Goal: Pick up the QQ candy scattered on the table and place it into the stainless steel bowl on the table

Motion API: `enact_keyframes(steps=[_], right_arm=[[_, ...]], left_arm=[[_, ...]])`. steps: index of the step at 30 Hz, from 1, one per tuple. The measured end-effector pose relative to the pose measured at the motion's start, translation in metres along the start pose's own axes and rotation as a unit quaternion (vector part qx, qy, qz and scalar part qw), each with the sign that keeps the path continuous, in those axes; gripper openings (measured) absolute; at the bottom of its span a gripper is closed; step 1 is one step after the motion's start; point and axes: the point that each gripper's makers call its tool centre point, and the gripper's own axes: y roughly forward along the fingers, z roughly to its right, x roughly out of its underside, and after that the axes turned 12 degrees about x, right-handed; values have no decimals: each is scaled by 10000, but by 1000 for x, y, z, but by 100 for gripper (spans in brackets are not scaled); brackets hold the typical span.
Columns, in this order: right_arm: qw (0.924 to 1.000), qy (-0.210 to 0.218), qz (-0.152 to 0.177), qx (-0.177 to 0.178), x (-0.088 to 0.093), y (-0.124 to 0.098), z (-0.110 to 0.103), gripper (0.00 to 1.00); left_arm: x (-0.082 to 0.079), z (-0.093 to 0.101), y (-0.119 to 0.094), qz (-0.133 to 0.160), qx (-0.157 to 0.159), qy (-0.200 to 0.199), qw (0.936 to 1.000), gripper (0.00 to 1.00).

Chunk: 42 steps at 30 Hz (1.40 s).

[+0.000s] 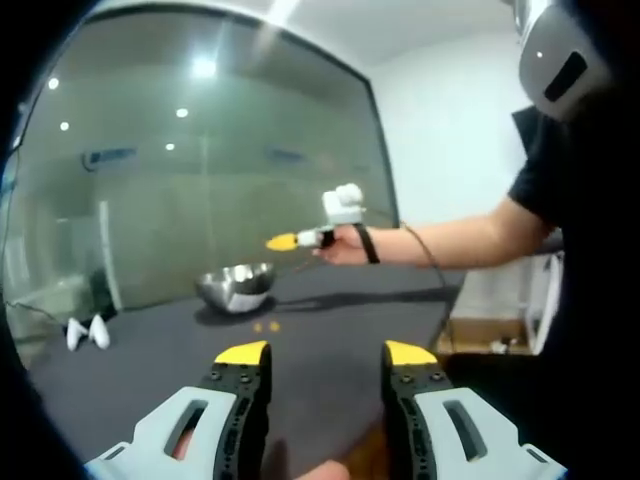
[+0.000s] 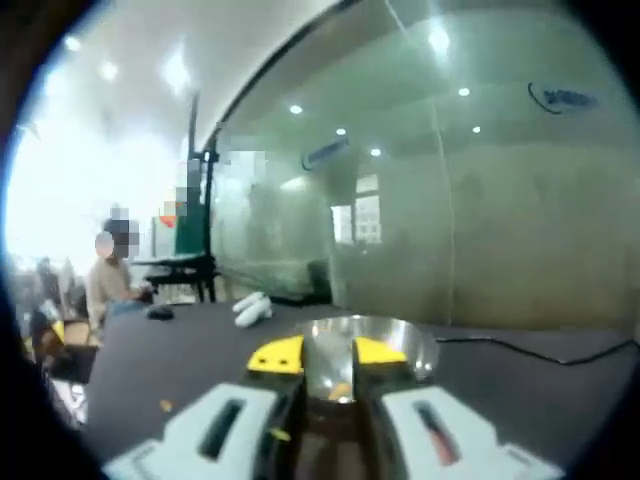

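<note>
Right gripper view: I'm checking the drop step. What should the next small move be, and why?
Probably open the right gripper. Its yellow tips sit above the stainless steel bowl, and an orange piece, likely a candy, shows between them. Whether it is gripped or already in the bowl is unclear.

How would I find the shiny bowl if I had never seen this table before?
Look at the big dark table in front of the glass wall. The stainless steel bowl sits near its far edge, under the right gripper. It is the one round, mirror-bright thing, unlike the white objects to its left.
</note>
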Motion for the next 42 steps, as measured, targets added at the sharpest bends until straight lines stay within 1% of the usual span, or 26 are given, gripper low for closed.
enact_keyframes(steps=[2, 4, 6, 7, 8, 9, 10, 11, 13, 15, 16, 18, 20, 24, 27, 28, 29, 30, 35, 36, 37, 39, 42], right_arm=[[10000, -45, 3, -77, 3, -15, -2, 20], [9997, -10, -24, -255, 9, -32, -8, 20], [9991, -132, -175, -377, 24, -51, -14, 20], [9985, -112, -262, -459, 32, -59, -17, 20], [9981, -8, -351, -502, 39, -66, -21, 20], [9975, 184, -444, -511, 48, -73, -25, 20], [9967, 232, -519, -582, 53, -77, -30, 20], [9956, 128, -633, -672, 63, -81, -35, 20], [9950, -298, -710, -637, 75, -82, -38, 20], [9925, -401, -875, -753, 85, -80, -46, 20], [9924, -359, -869, -791, 85, -76, -48, 20], [9901, -324, -947, -983, 87, -72, -57, 20], [9890, -415, -978, -1029, 89, -64, -61, 20], [9869, -414, -1023, -1180, 90, -52, -69, 21], [9853, -410, -1092, -1249, 94, -43, -73, 21], [9845, -404, -1124, -1287, 96, -40, -75, 21], [9822, -576, -1222, -1304, 101, -36, -75, 21], [9810, -698, -1258, -1298, 104, -33, -74, 21], [9776, -780, -1372, -1393, 112, -20, -79, 21], [9770, -825, -1390, -1393, 117, -12, -72, 22], [9758, -902, -1410, -1407, 121, -7, -70, 22], [9736, -909, -1477, -1485, 126, -6, -75, 22], [9709, -994, -1541, -1542, 131, -4, -83, 22]], left_arm=[[0, 0, 1, -14, 1, 12, 10000, 45], [0, 0, 2, -29, -3, 18, 10000, 45], [0, 0, 3, -26, -1, 10, 10000, 45], [0, 1, 3, -29, 3, 18, 10000, 45], [-1, 2, 3, -33, 10, 28, 10000, 45], [-2, 3, 3, -34, 16, 34, 10000, 45], [-2, 3, 3, -32, 26, 41, 10000, 45], [-3, 4, 3, -26, 41, 42, 10000, 45], [-3, 5, 4, -34, 62, 57, 10000, 45], [-3, 5, 5, -53, 62, 64, 9999, 45], [-3, 5, 5, -57, 57, 68, 9999, 45], [-4, 5, 4, -63, 57, 73, 9999, 45], [-3, 5, 2, -104, 39, 92, 9999, 45], [-4, 3, -2, -164, -39, 148, 9997, 45], [-9, 1, -5, -27, -100, 96, 9999, 45], [-12, 2, -6, 61, -96, 54, 9999, 45], [-15, 3, -8, 134, -74, 22, 9999, 45], [-16, 2, -10, 148, -84, 30, 9999, 45], [-12, -5, -18, 123, -181, 19, 9998, 45], [-12, -5, -19, 131, -186, 7, 9997, 45], [-11, -5, -19, 130, -190, -3, 9997, 45], [-10, -6, -19, 103, -214, 6, 9997, 45], [-11, -6, -20, 167, -204, -11, 9997, 45]])
